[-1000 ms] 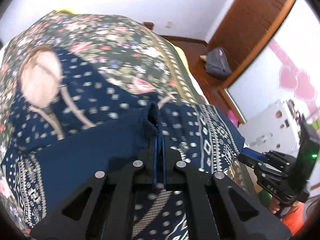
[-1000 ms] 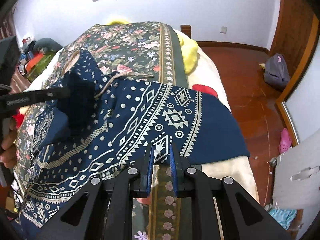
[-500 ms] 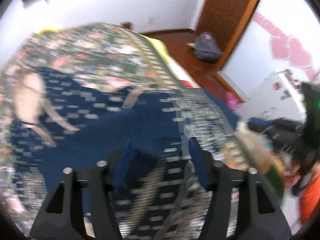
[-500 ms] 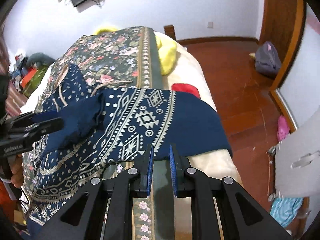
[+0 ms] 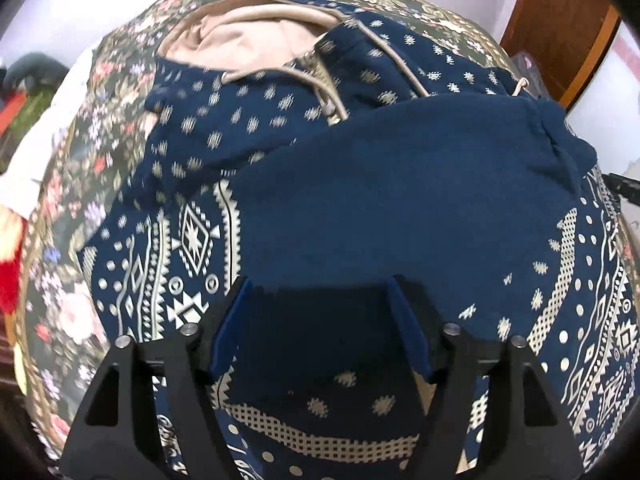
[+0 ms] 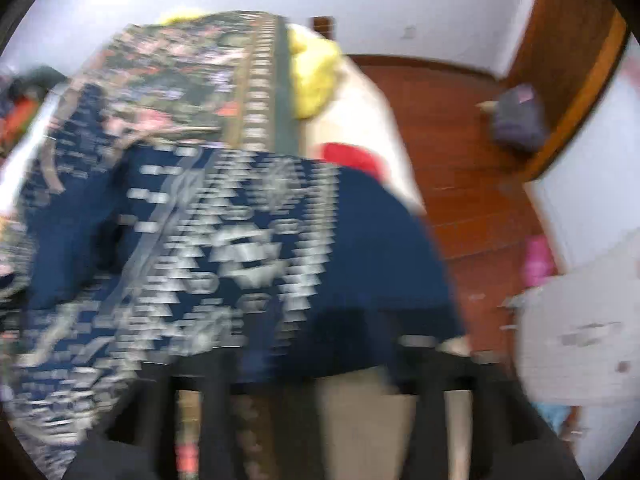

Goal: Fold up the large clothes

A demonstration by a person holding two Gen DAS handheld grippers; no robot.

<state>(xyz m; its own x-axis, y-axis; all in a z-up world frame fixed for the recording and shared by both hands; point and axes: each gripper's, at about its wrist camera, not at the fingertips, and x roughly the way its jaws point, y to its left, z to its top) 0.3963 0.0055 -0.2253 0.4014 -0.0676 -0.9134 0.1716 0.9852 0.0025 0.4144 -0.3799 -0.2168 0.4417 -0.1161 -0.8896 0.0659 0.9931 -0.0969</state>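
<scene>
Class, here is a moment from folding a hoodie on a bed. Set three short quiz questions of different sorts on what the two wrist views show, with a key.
1. True or false: the left hand-held gripper is clamped on the hoodie.
2. What colour is the hood lining? A red, B beige, C green.
3. Fill in: the folded-over sleeve lies across the hoodie's ____.

Key: 1 false, its jaws have just opened and stand apart over the cloth. 2 B. 3 body, over the patterned front.
</scene>
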